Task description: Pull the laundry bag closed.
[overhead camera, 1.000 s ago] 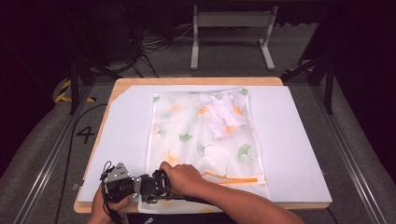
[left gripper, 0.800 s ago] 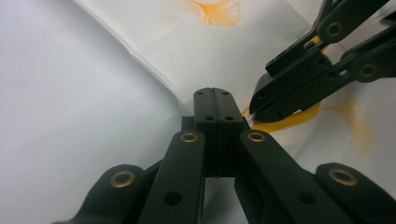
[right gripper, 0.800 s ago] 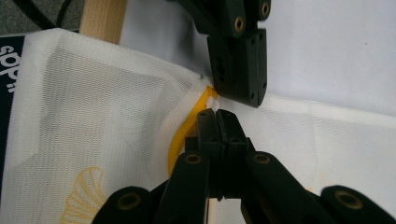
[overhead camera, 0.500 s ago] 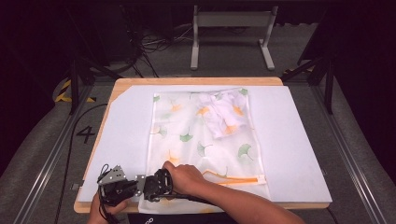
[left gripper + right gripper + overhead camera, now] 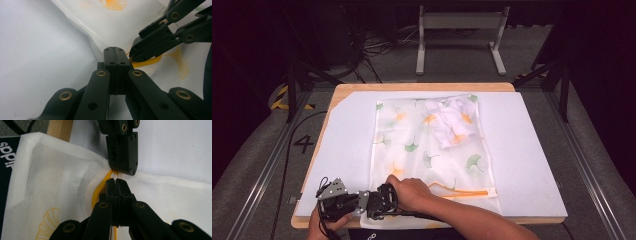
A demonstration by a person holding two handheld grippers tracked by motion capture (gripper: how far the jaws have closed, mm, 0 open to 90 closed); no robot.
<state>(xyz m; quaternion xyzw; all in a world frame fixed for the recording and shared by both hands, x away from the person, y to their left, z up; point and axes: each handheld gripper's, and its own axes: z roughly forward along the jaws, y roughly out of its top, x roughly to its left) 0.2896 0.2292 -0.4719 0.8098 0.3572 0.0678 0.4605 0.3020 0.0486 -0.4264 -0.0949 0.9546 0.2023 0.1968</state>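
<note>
A white mesh bag (image 5: pixel 432 150) printed with green and orange leaves lies flat on the white mat (image 5: pixel 527 150). A crumpled white garment (image 5: pixel 449 122) sits inside its far end, and an orange zipper (image 5: pixel 467 192) runs along its near end. Both grippers meet tip to tip at the bag's near left corner. In the left gripper view, my left gripper (image 5: pixel 115 53) is shut on the bag's edge (image 5: pixel 105 27). My right gripper (image 5: pixel 116 182) is shut on the fabric at the orange zipper (image 5: pixel 98 190). In the high view, the left gripper (image 5: pixel 361 204) and the right gripper (image 5: pixel 371 205) are side by side.
The mat covers a wooden table (image 5: pixel 422 86), whose corner (image 5: pixel 58 128) is just beyond the bag's corner. A metal stand (image 5: pixel 459 30) and cables lie on the floor behind. Aluminium rails (image 5: pixel 592 165) run along both sides of the table.
Both grippers have shifted slightly toward the table's near edge, still shut on the bag's corner. The rest of the bag lies as before.
</note>
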